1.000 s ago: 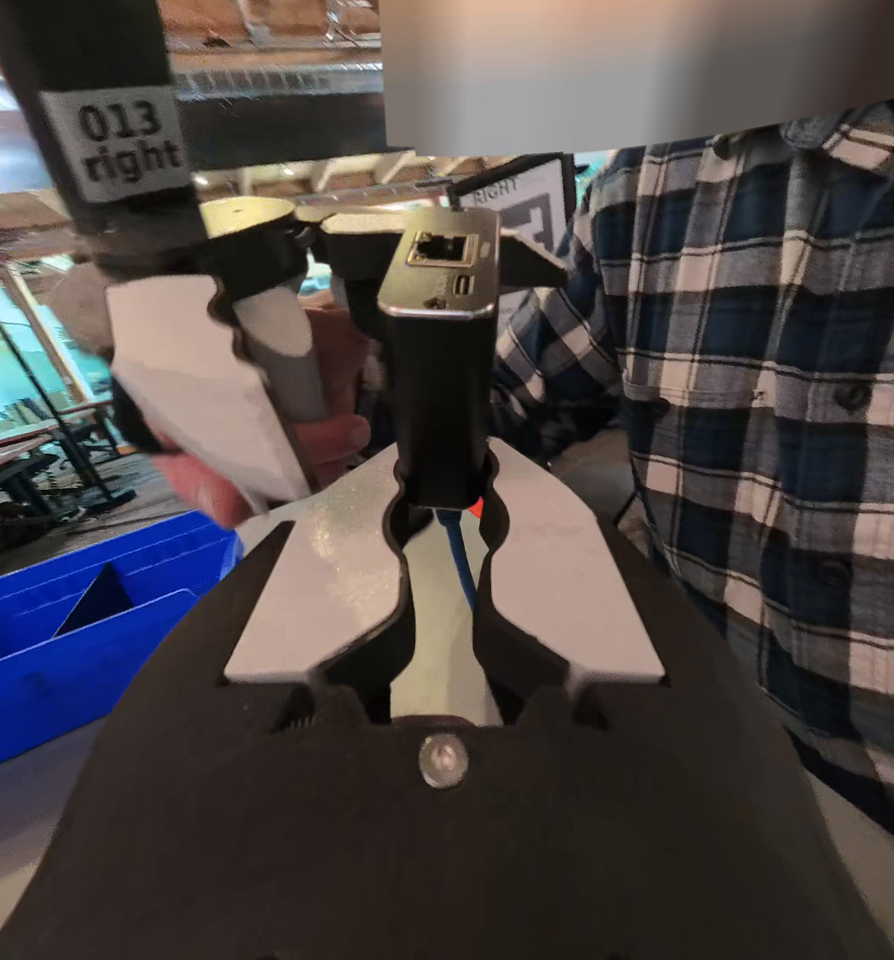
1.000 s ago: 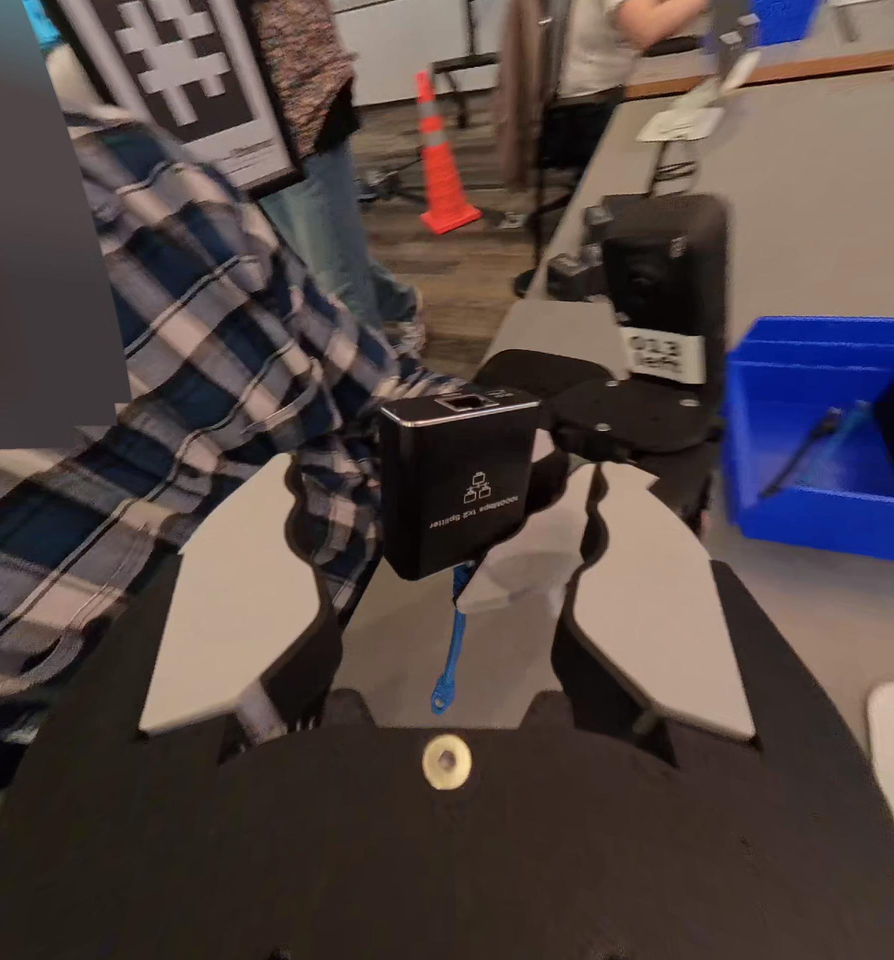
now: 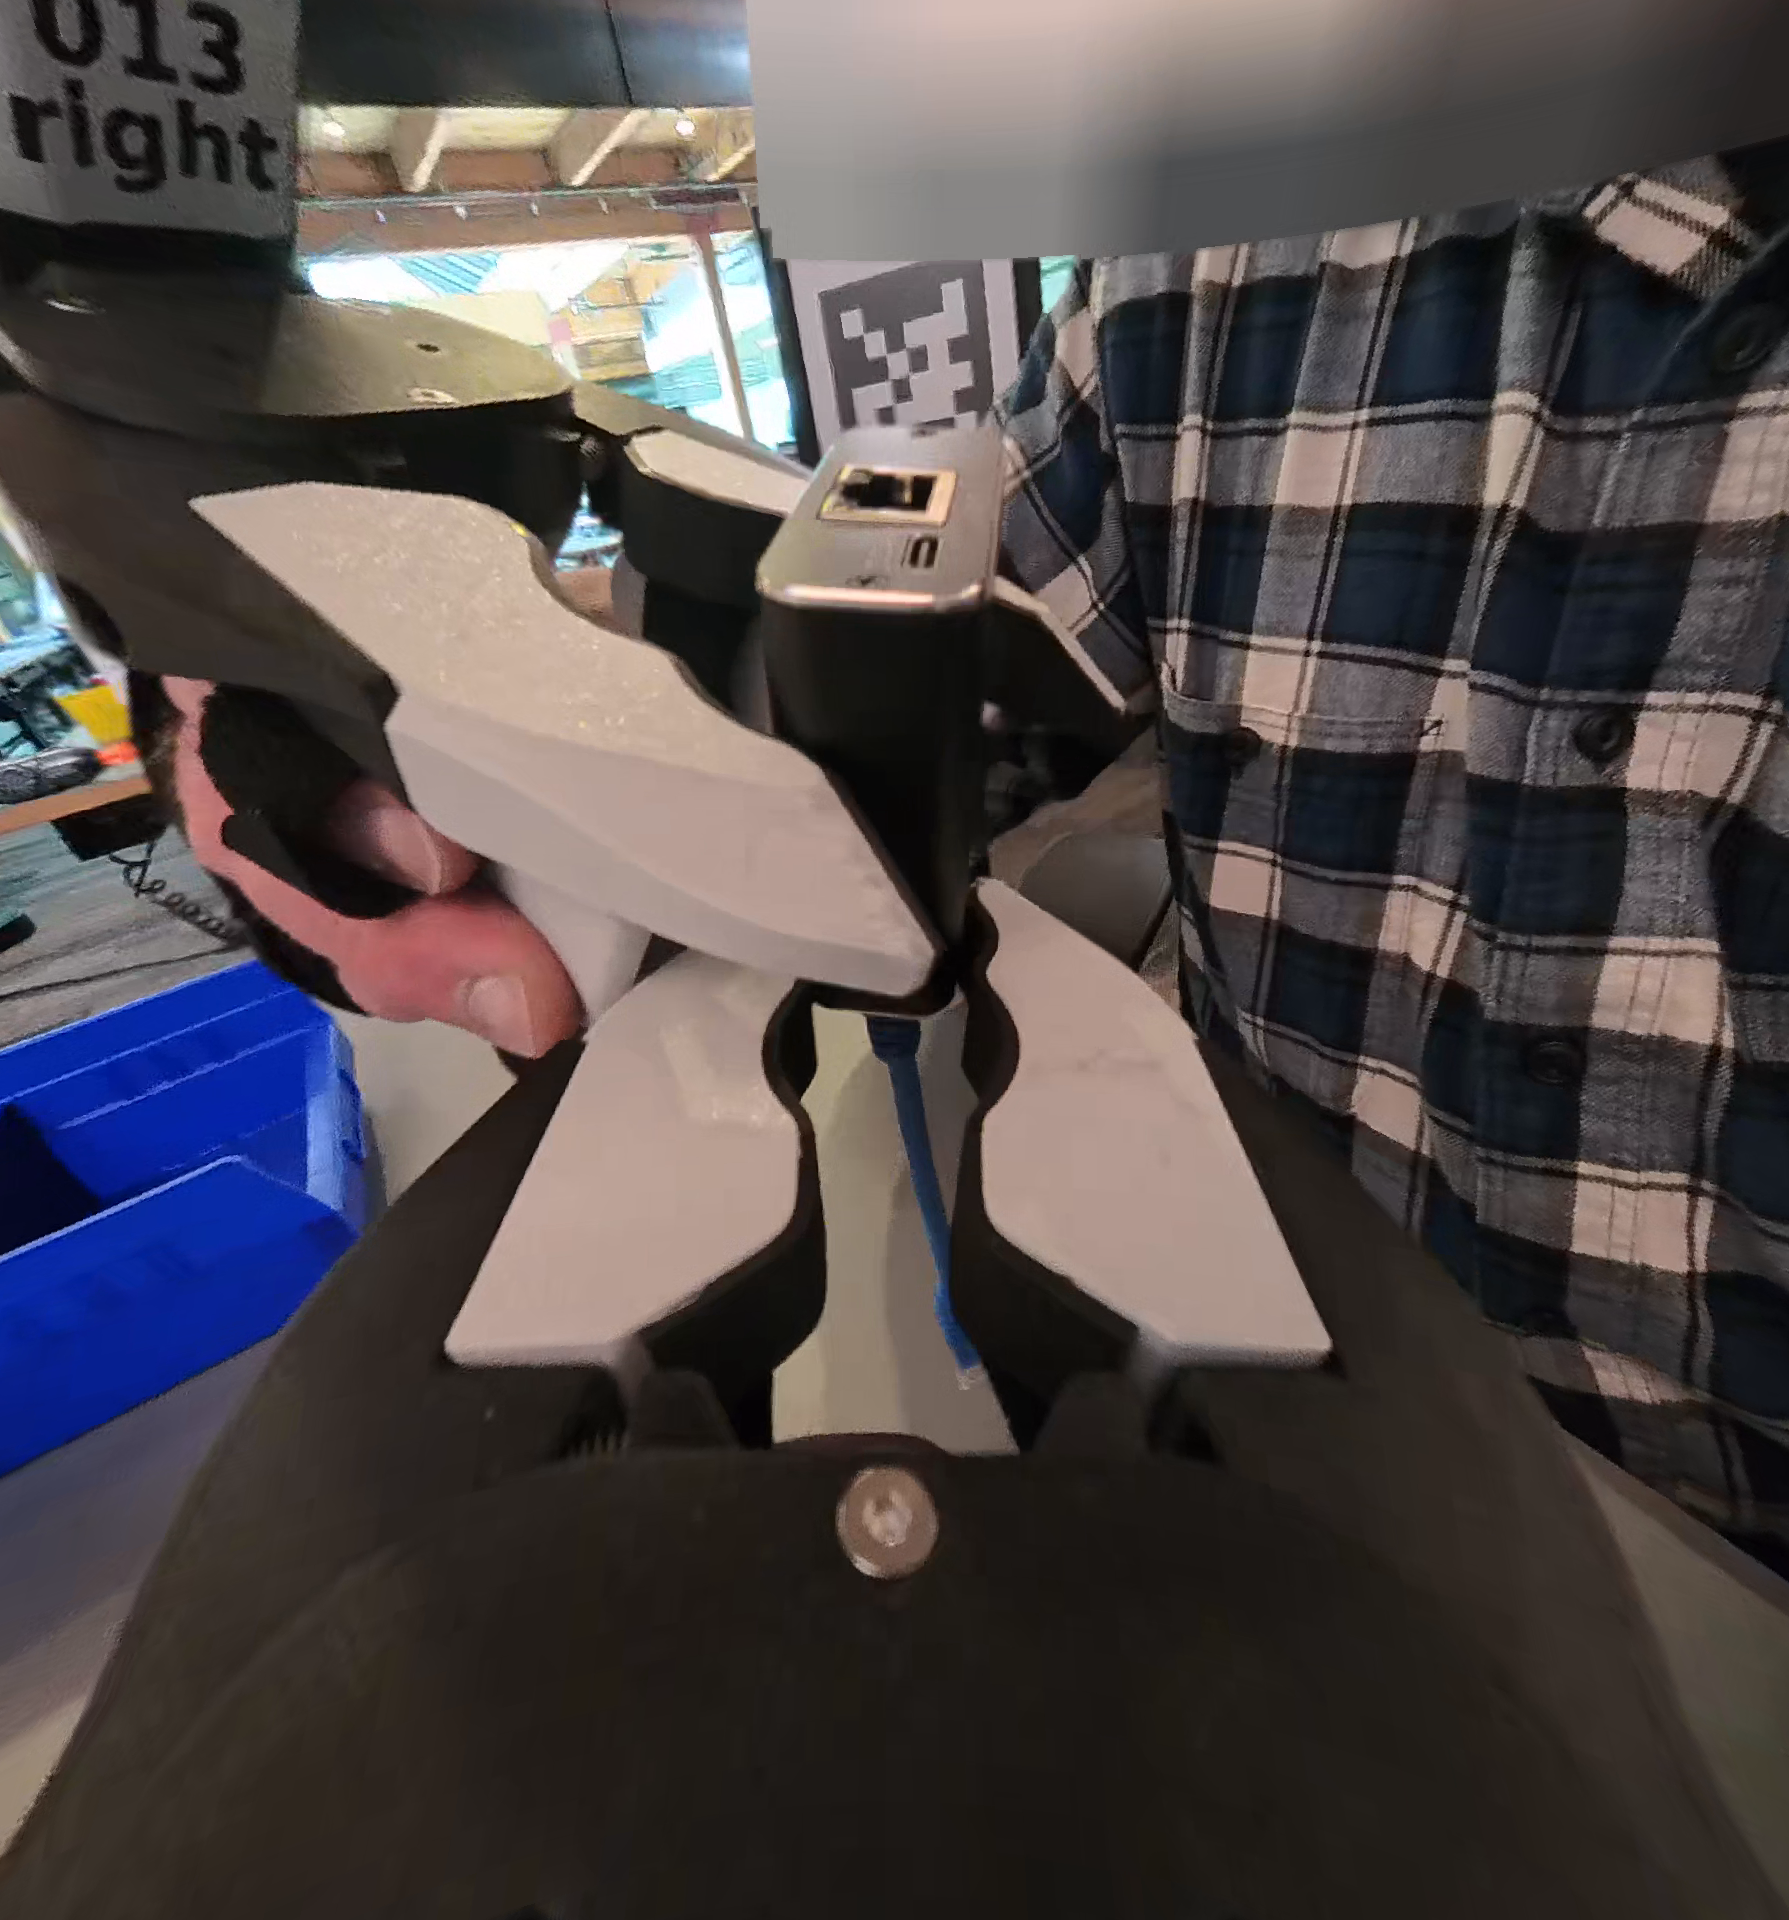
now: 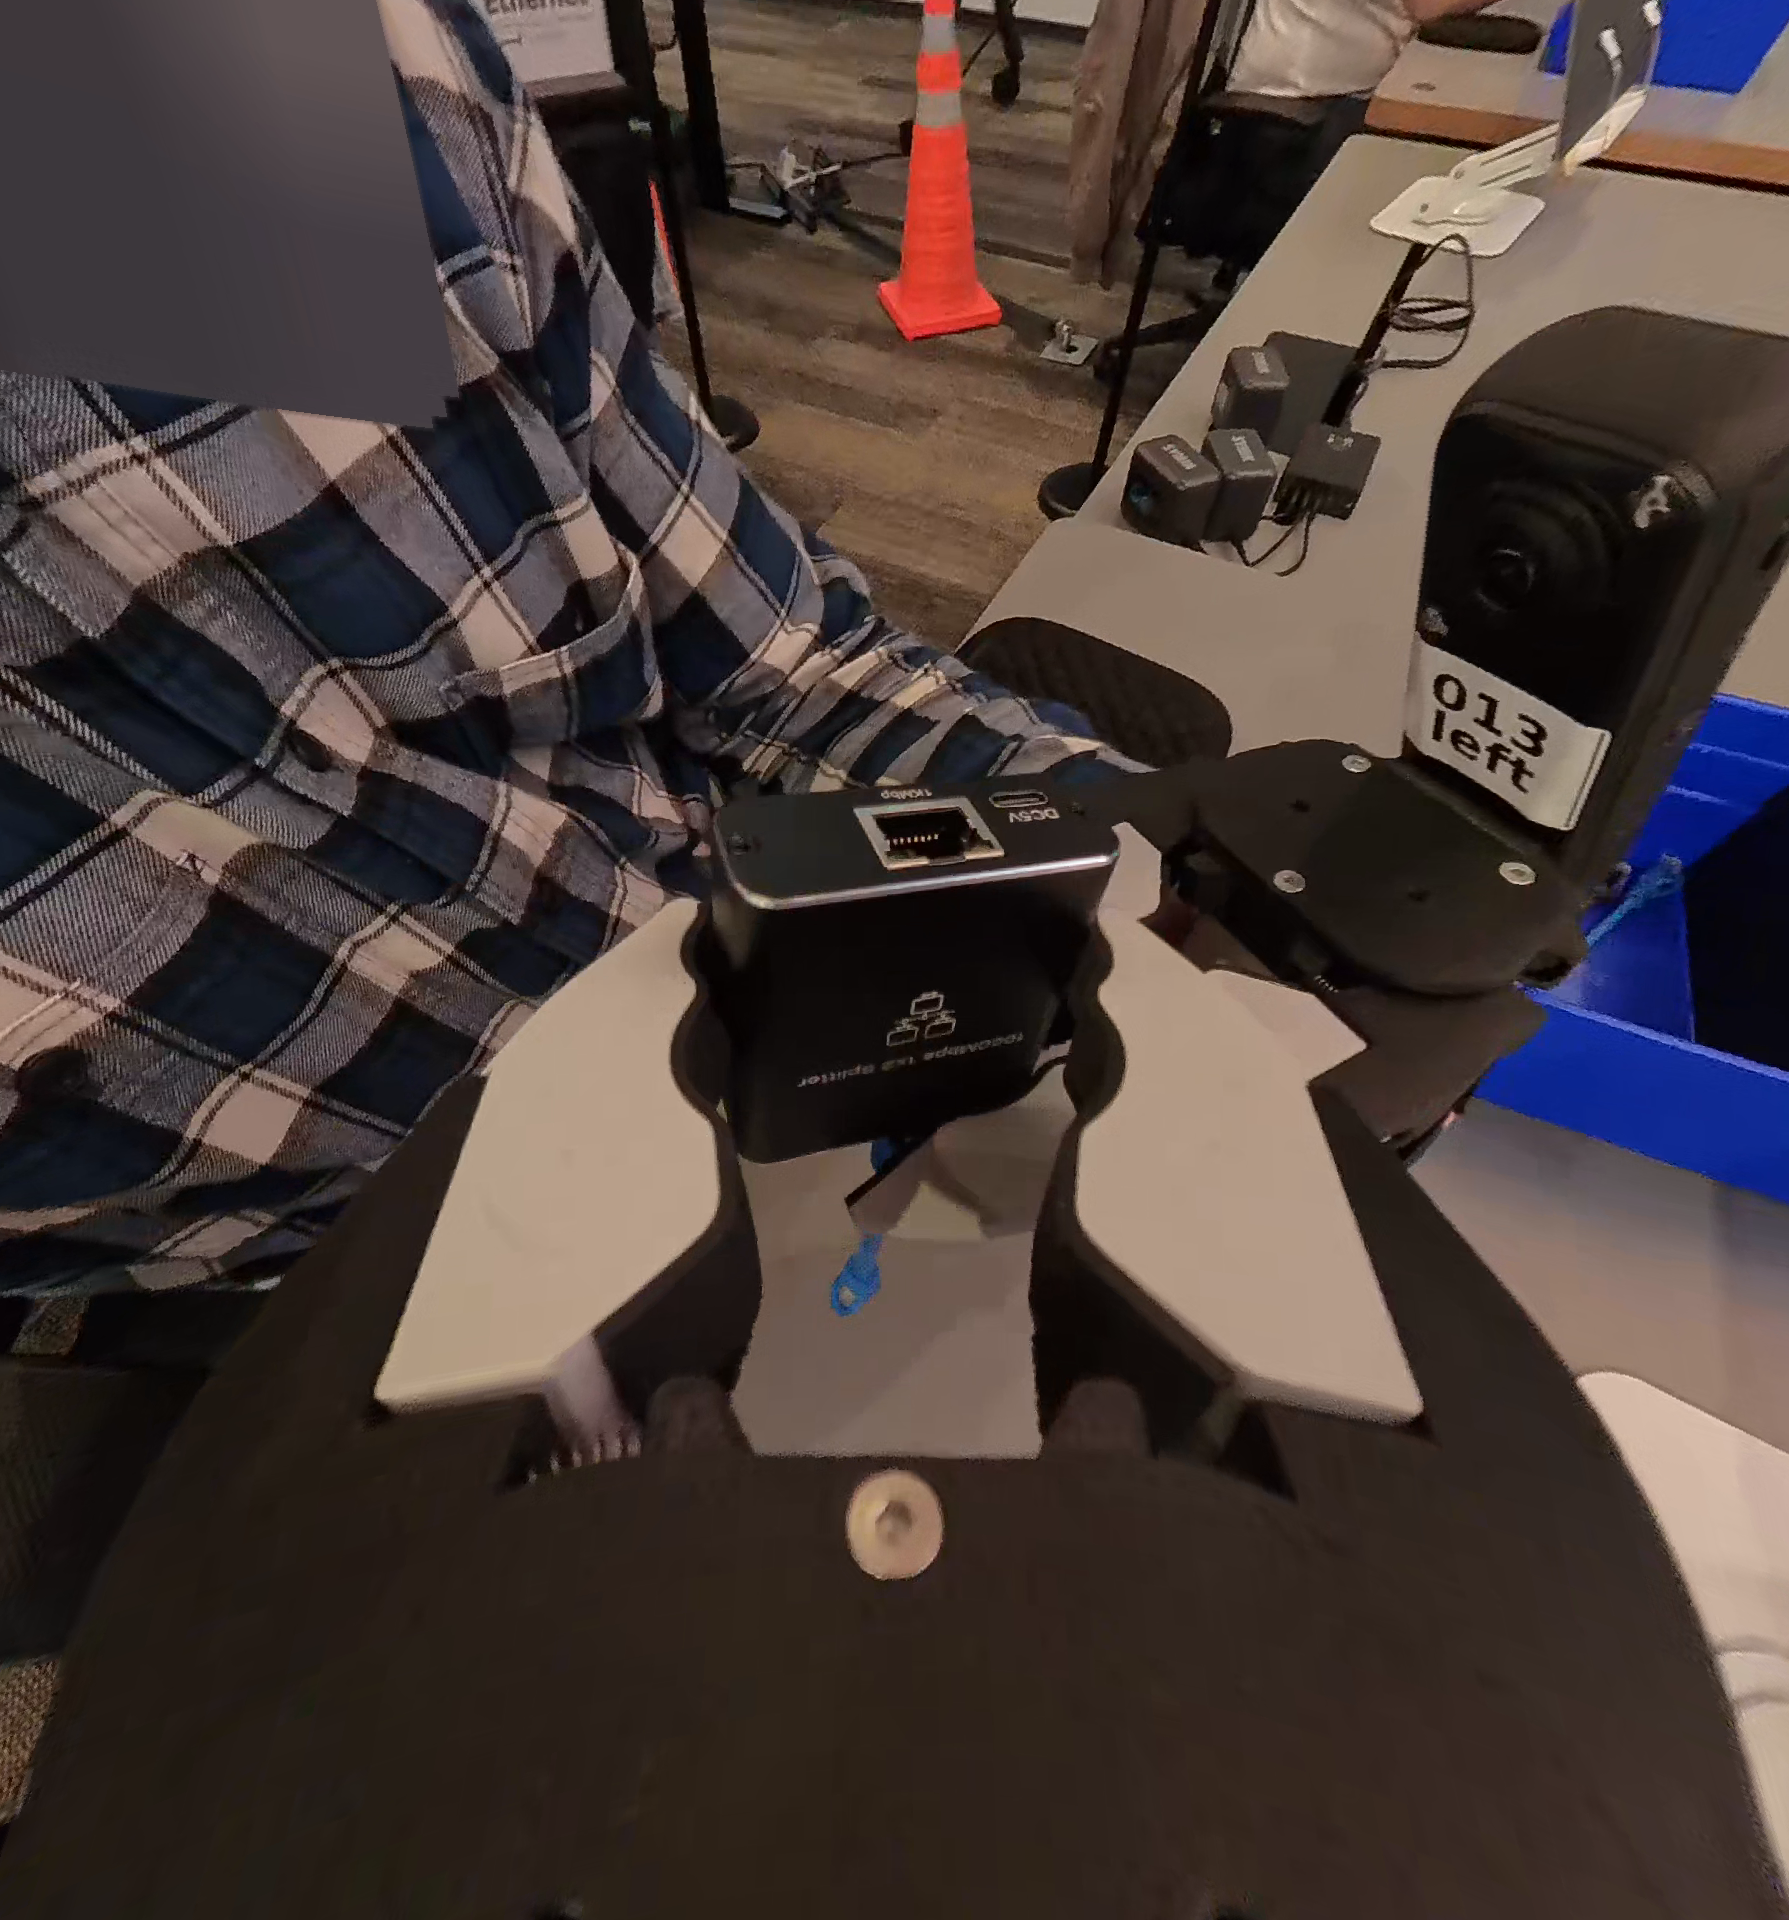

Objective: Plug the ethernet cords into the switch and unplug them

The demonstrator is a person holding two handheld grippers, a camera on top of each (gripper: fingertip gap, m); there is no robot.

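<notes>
The switch is a small black box (image 3: 885, 665) with an empty ethernet port on its top end. My left gripper (image 3: 900, 956) is shut on its lower end, pads on the two broad faces, and holds it upright above the table. A short blue ethernet cord (image 3: 921, 1174) hangs from its underside. In the right wrist view the switch (image 4: 900, 997) stands between my right gripper's (image 4: 895, 987) fingers, which press on its two narrow sides. The blue cord (image 4: 854, 1278) dangles below. The left gripper's body (image 4: 1389, 904) reaches in from the right, its fingertips hidden behind the switch.
A person in a plaid shirt (image 3: 1492, 831) stands close behind the switch. A blue bin (image 3: 142, 1195) sits on the grey table, also in the right wrist view (image 4: 1752, 987). Black batteries and a charger (image 4: 1243, 457) lie farther back. An orange cone (image 4: 937, 208) stands on the floor. There is about 4 cm between the tips of the two grippers.
My right gripper has moved in around the switch and its fingers have closed from wide open onto the switch's sides. My left gripper has kept its hold on the switch.
</notes>
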